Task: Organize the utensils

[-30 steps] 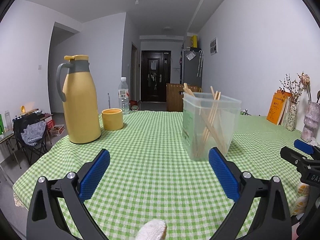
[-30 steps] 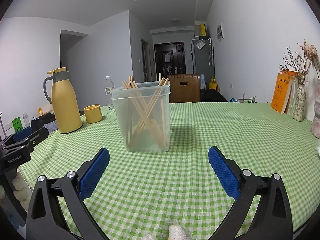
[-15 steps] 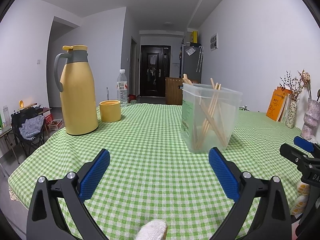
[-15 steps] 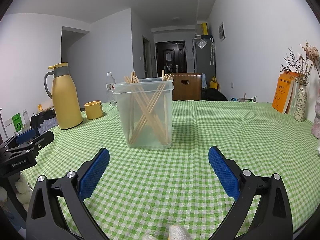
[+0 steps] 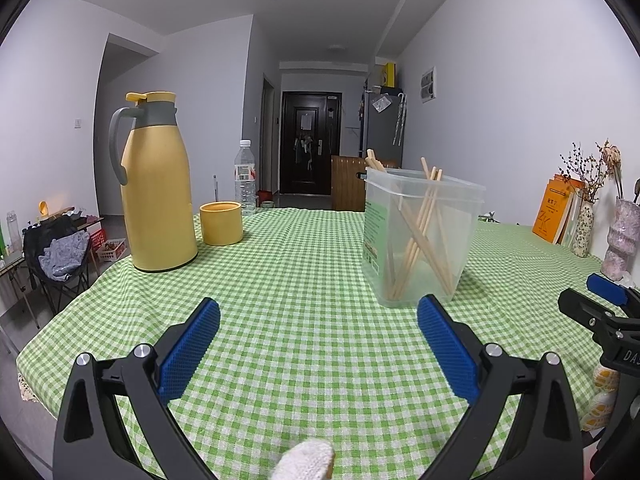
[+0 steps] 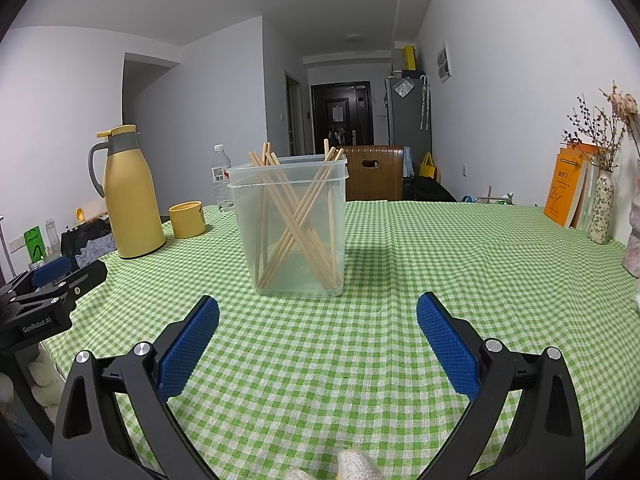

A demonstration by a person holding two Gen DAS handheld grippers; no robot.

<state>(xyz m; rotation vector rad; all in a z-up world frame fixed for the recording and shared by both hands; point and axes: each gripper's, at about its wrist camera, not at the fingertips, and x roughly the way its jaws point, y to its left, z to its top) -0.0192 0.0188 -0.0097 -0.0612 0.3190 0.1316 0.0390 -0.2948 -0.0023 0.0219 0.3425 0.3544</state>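
Both tools hang spread wide and empty over my desk (image 5: pixel 312 280): my left tool (image 5: pixel 318 314) and my right tool (image 6: pixel 318 312) hold nothing between their blue pads. Wooden chopsticks (image 6: pixel 298 216) stand crossed inside the clear plastic container (image 6: pixel 288 224), upright on the green checked cloth, ahead of the right tool. Left of the container stand a yellow jug (image 5: pixel 156 188) and a yellow cup (image 5: pixel 221 223).

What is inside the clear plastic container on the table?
The clear container holds wooden chopsticks, leaning and crossed, tips above the rim. Nothing else shows inside; the exact count is unclear.
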